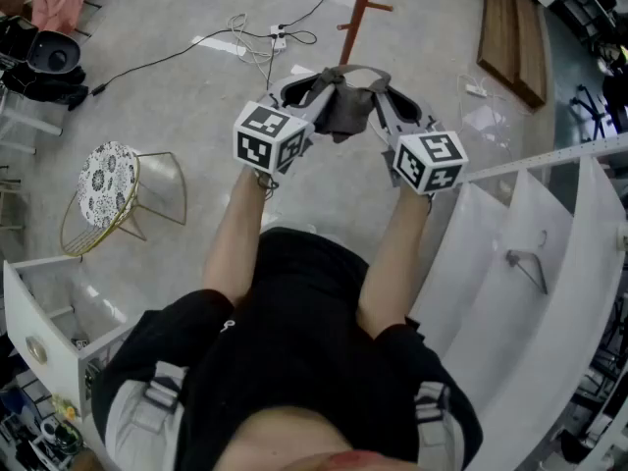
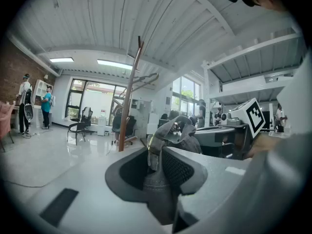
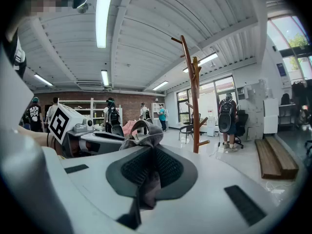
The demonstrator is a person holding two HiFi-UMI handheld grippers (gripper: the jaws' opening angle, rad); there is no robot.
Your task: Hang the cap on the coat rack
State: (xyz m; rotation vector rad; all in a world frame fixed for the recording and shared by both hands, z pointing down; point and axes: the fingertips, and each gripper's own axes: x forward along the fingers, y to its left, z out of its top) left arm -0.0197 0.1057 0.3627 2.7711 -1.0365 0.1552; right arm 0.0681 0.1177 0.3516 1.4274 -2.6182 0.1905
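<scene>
Left claw (image 1: 312, 94), right claw (image 1: 385, 101) both clamped on cap (image 1: 345, 111), stretched between them; coat rack (image 1: 361, 13) ahead.

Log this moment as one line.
cap: held, not yet hung | left gripper: shut on cap | right gripper: shut on cap | coat rack: ahead

The cap (image 1: 345, 108) is dull grey-brown, pinched between my pale grey left gripper (image 1: 309, 96) and right gripper (image 1: 386, 104). Their marker cubes (image 1: 270, 137) bear black-and-white squares. Ahead of them, the coat rack (image 1: 361, 13) is reddish-brown.
</scene>
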